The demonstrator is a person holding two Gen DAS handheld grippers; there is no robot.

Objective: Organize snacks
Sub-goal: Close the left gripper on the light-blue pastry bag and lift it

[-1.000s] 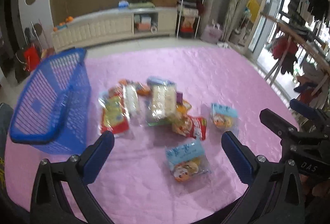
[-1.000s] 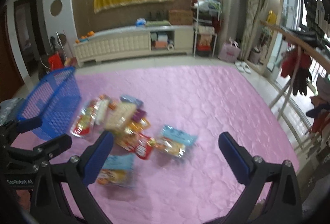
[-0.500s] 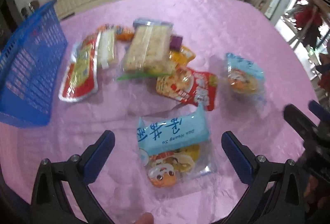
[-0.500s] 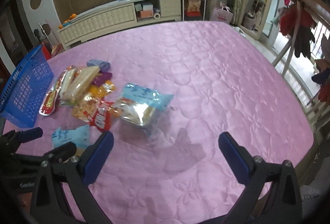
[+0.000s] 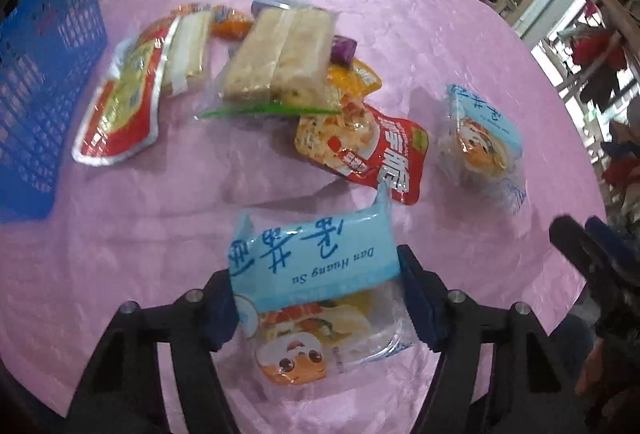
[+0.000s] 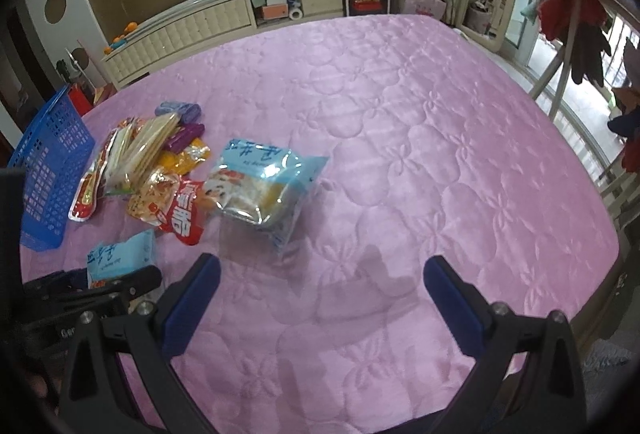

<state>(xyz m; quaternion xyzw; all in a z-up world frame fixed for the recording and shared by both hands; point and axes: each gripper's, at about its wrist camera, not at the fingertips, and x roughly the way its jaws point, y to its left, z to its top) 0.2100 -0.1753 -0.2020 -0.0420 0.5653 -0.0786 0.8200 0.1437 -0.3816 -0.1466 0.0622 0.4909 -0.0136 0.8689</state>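
Left gripper (image 5: 318,298) is down over the nearest snack — a blue egg-yolk pastry packet (image 5: 316,266) lying on the pink quilted bed cover (image 6: 400,154) at the near edge. Its fingers (image 5: 420,310) are closing, one on each side of the packet at its short ends; the blue pads look to be touching or just about touching the wrapper, though a firm pinch is not yet evident.

Doing this step well, as I judge it: let the fingers finish closing on the packet's firm middle, not just the loose film. The wrapper is puffy and slick, so squeeze gently — enough to hold, not crush the pastry. Lift straight up before swinging left to the blue basket (image 5: 40,74), which stands at the far left edge of the cover.

Right gripper (image 6: 320,298) hovers over bare cover, fingers spread wide, nothing between them. A second blue pastry packet (image 6: 264,190) lies just beyond it, slightly left.

Remaining snacks sit in a loose heap between basket and second packet: a red noodle-snack pouch (image 5: 360,150), a clear pack of pale bars (image 5: 280,54), another red-edged pouch (image 5: 120,114) nearest the basket, some small purple (image 5: 343,48) and orange (image 5: 230,26) pieces at the far side. No snack is visible in the basket from these views.
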